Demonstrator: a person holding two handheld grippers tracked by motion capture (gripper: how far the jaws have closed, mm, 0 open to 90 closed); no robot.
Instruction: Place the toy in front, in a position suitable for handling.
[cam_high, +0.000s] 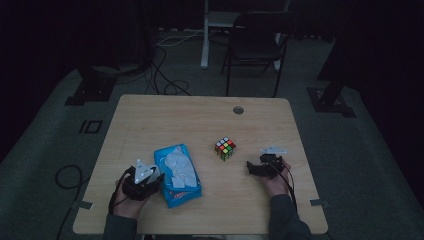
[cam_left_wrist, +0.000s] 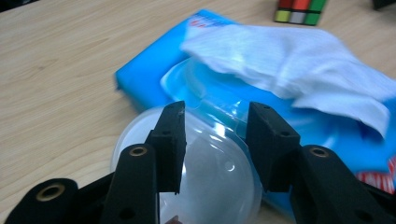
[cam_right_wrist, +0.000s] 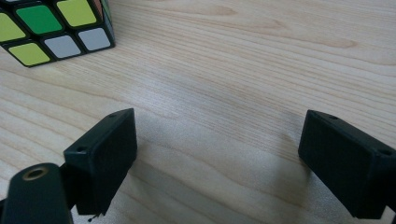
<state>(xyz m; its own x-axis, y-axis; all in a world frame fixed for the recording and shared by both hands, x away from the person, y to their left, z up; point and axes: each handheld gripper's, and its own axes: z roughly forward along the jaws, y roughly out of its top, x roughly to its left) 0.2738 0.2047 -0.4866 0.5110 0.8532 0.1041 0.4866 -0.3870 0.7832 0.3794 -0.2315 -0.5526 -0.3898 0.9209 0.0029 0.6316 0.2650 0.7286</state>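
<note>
Blue is the colour of the wipes pack (cam_high: 177, 176), which lies flat on the wooden worktop (cam_high: 165, 120), near the front edge on the left side. A white wipe (cam_left_wrist: 289, 60) sticks out of the top of the pack and lies across it. The pack's clear round lid (cam_left_wrist: 210, 172) is flipped open and hangs over the side of the pack.

The left gripper (cam_left_wrist: 215, 140) is just beside the pack, on its left in the high view. Its two black jaws stand apart, one on each side of the clear lid's hinge end. I cannot tell if they press on the lid.

The right gripper (cam_right_wrist: 217, 154) rests low over the bare wood on the right side of the worktop. Its jaws are spread wide with nothing between them.

A colourful puzzle cube (cam_high: 225, 148) stands between the pack and the right gripper, apart from both.
</note>
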